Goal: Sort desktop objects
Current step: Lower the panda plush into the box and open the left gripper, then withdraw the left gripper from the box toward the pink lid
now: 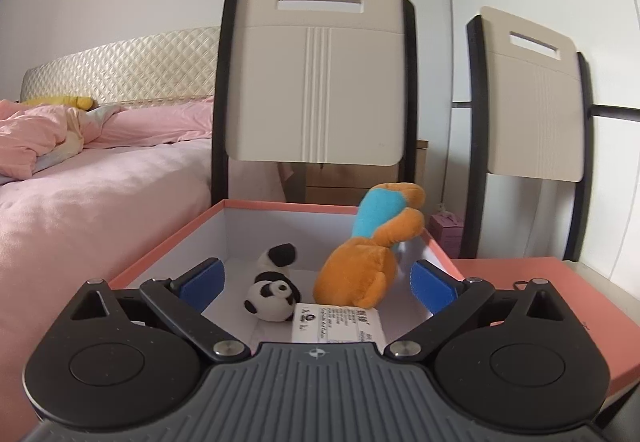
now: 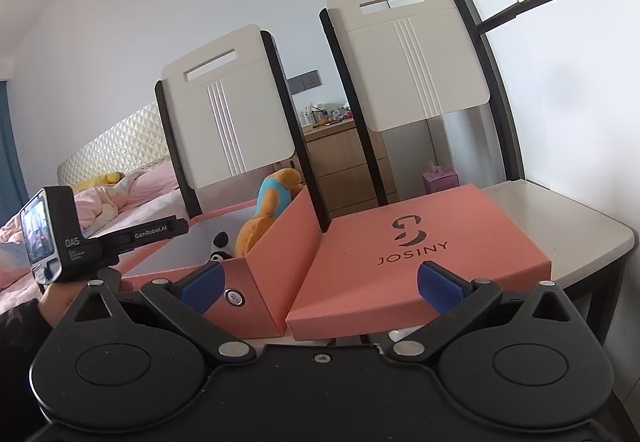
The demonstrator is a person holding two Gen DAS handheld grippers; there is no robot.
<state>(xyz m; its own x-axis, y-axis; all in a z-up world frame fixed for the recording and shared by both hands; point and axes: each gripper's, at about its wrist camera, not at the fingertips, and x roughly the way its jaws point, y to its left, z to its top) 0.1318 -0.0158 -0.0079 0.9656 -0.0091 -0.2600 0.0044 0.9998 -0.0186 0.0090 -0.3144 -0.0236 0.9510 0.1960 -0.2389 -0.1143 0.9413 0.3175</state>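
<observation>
An open pink box [image 1: 168, 238] with white inner walls holds a small panda plush [image 1: 272, 292] and an orange and blue plush toy [image 1: 372, 250] that leans on its right wall. My left gripper [image 1: 318, 282] is open and empty just above the box's near edge. In the right wrist view the same box [image 2: 280, 242] stands left of its flat pink lid [image 2: 420, 254] marked JOSINY. My right gripper [image 2: 320, 284] is open and empty, in front of the box and lid. The orange plush [image 2: 264, 218] and panda [image 2: 218, 248] peek over the box wall.
Two white chair backs [image 1: 320, 74] [image 2: 412, 54] stand behind the table [image 2: 580, 218]. A bed with pink bedding [image 1: 92, 178] lies to the left. The left gripper's body [image 2: 60, 238] and the hand holding it are at the left in the right wrist view. A wooden dresser [image 2: 340, 158] stands behind.
</observation>
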